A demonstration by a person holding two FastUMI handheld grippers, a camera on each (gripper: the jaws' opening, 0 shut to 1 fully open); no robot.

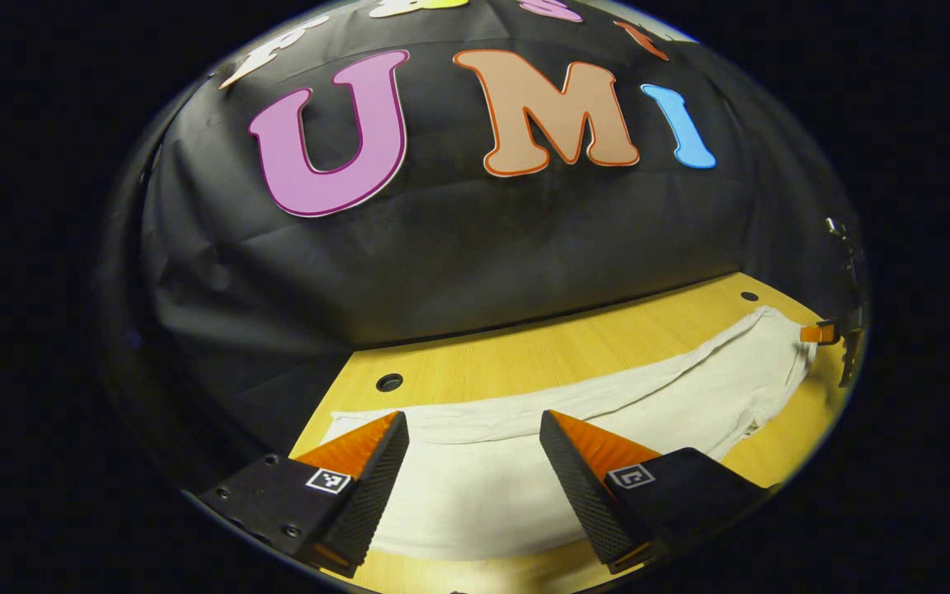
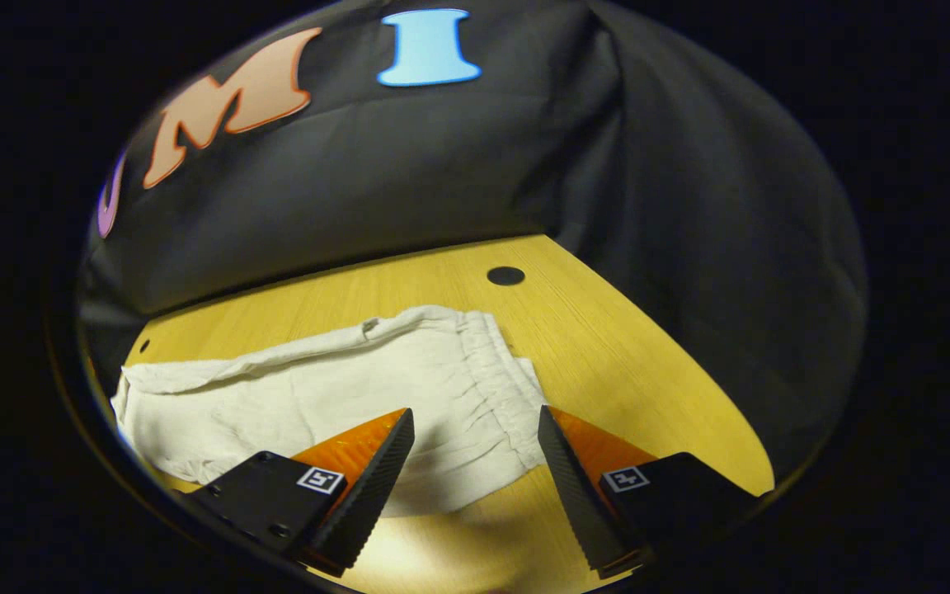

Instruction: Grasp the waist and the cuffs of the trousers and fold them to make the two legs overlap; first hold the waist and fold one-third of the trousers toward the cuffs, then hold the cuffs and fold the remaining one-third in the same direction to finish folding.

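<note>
Cream-white trousers (image 1: 574,396) lie flat along the wooden table (image 1: 524,346), stretching from the cuff end near me to the far right. My left gripper (image 1: 473,433) hovers open over the cuff end, cloth showing between its fingers without contact. The other gripper (image 1: 825,334) shows small at the far end of the trousers. In the right gripper view the gathered elastic waist (image 2: 496,379) lies just ahead, and the legs (image 2: 277,388) run off to the left. My right gripper (image 2: 475,429) is open above the waistband's near corner, holding nothing.
Black cloth walls close the booth behind and on both sides of the table. Round holes (image 1: 389,382) (image 2: 505,275) sit in the tabletop near the back edge. Bare wood (image 2: 640,355) lies right of the waist.
</note>
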